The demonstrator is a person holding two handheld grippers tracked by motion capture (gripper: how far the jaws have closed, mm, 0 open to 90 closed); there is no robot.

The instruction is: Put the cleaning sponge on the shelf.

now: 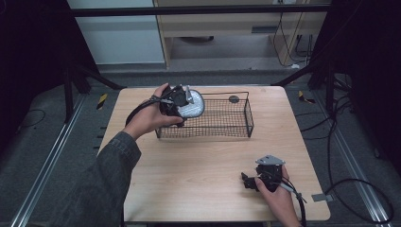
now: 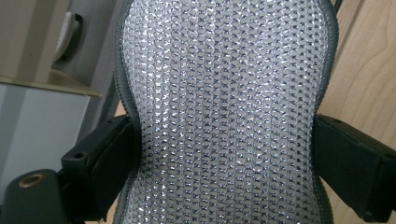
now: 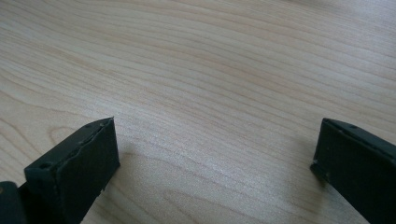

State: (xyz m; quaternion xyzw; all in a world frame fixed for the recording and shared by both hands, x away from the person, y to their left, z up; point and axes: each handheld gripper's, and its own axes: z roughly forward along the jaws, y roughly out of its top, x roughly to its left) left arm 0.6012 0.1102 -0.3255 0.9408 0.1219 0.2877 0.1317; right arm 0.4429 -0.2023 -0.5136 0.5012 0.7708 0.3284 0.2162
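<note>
**A:** What is the surface like where you are working?

**B:** I am sitting at a pale wooden table [image 1: 198, 161] with fine grain running across it. It is standing on grey carpet, with metal rails running along the floor on both sides. Black curtains are hanging to the left and right, a light wood cabinet [image 1: 227, 28] is standing beyond the far edge, and cables are trailing over the floor at the right.

**A:** What is your left gripper doing?

**B:** My left gripper [image 1: 182, 105] is clamping a silvery mesh pad with a grey border [image 2: 224, 112], a jaw pressing on each narrow side. I am holding the pad up over the near left corner of a black wire basket [image 1: 236, 130] that is sitting at the far middle of the table.

**A:** And your right gripper?

**B:** My right gripper [image 1: 246, 181] is resting low over the table's near right area, well apart from the basket. Its jaws are standing wide apart, with bare wood between them.
</note>
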